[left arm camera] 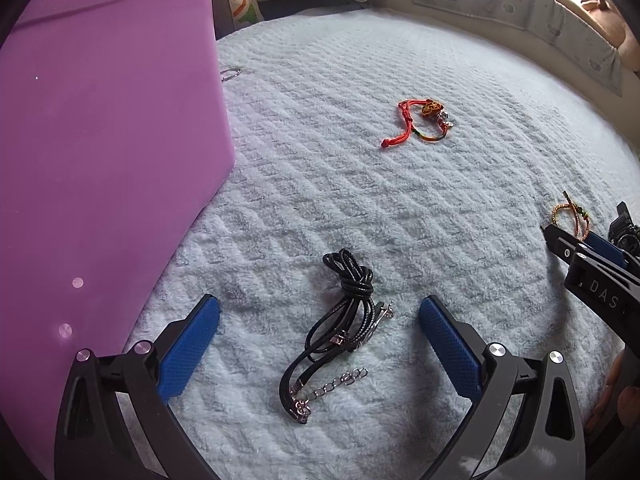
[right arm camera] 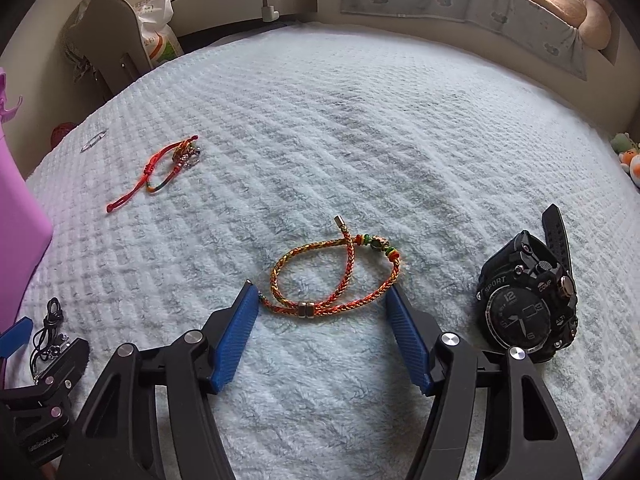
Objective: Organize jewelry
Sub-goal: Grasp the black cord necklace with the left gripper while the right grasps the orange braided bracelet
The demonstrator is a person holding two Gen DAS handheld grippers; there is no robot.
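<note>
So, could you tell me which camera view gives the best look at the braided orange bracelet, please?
The right wrist view: the braided orange bracelet lies whole on the white blanket between the open right gripper. The left wrist view shows only a small, partly hidden loop at its right edge.

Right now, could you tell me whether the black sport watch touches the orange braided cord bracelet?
Apart: the right wrist view shows bare white towel between watch and bracelet.

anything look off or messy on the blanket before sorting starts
Nothing looks damaged. The black cord necklace lies knotted in a bunch between the left gripper fingers. A small metal ring sits apart, right against the purple box, easy to miss.
</note>
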